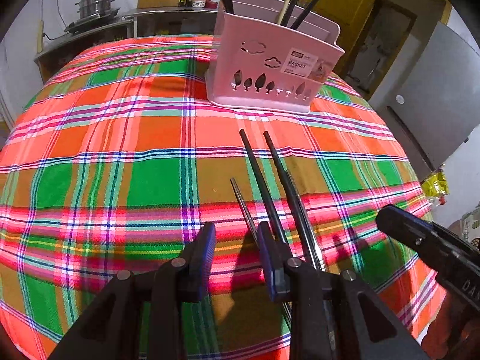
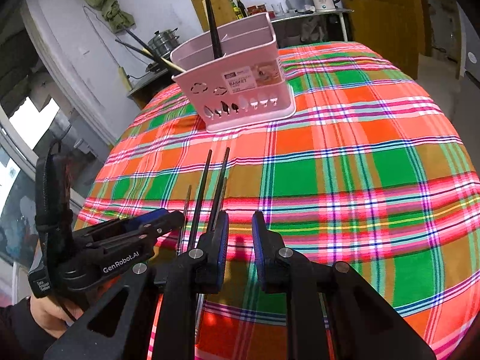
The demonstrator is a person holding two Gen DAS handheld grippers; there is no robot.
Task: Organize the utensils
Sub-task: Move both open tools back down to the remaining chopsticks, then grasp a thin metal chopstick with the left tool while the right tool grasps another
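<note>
Label on the front wall of the pink utensil basket (image 1: pixel 270 69): the word "BASKET" is legible; the smaller print around it is not. In the right wrist view, the left gripper (image 2: pixel 168 214), beside the right one, carries "GenRobot.AI" in white on its black body. Its strap tag is unreadable.

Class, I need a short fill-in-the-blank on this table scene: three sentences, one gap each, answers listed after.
1. The basket standing on the checked tablecloth is ____ in colour.
2. The loose chopsticks lie on the cloth, not in the ____.
3. The left gripper and right gripper both have their fingers ____.

Answers: pink; basket; open
</note>
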